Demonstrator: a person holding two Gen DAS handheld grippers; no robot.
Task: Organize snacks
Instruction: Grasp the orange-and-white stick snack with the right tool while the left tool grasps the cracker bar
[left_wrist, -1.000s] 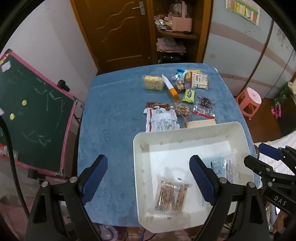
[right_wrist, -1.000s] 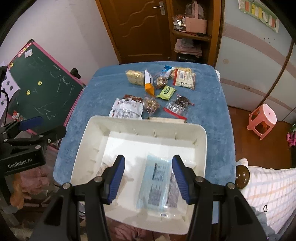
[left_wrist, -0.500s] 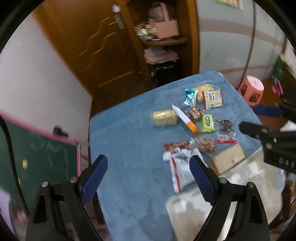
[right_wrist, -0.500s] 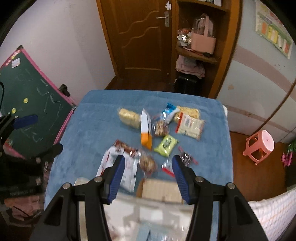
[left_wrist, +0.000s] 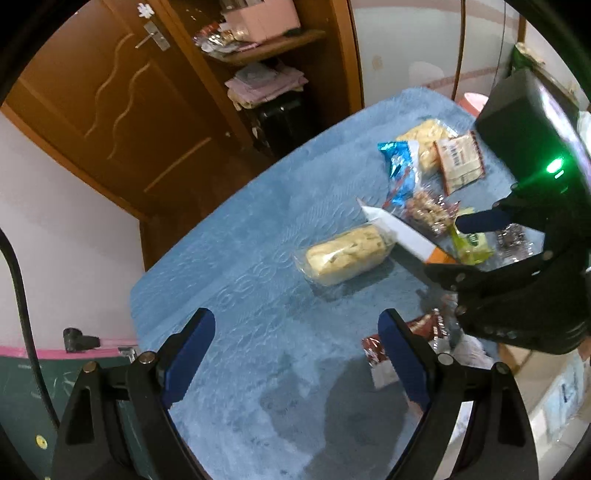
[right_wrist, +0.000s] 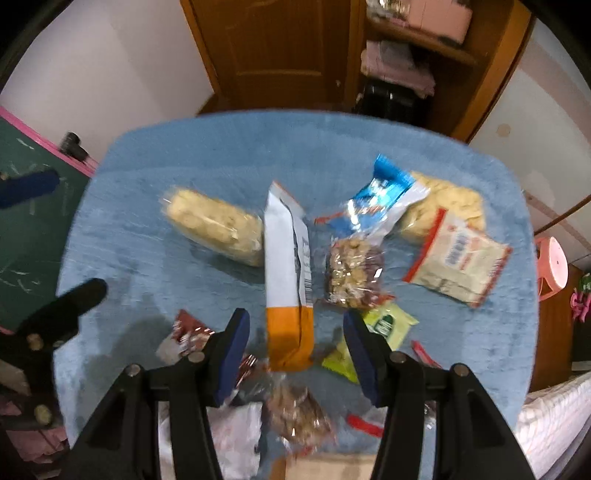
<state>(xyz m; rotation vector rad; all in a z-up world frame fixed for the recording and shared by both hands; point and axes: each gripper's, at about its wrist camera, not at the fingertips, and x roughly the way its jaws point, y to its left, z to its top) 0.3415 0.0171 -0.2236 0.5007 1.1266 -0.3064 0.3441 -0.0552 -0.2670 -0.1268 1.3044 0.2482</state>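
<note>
Snack pouch (right_wrist: 288, 273): white-orange, on blue cloth (right_wrist: 147, 280), just right of biscuit pack (right_wrist: 214, 229).
Right gripper (right_wrist: 295, 347): jaws spread, straddling orange end.
Left gripper (left_wrist: 295, 354): jaws spread, empty.
Risk: nut bag (right_wrist: 351, 273) lies close; closing may snag it.

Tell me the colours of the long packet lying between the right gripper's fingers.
White packet with an orange end; clearest in right wrist view.

Home rm, wooden door (right_wrist: 280, 51), shelf w/ folded laundry (left_wrist: 266, 79), chalkboard (right_wrist: 22, 206)
</note>
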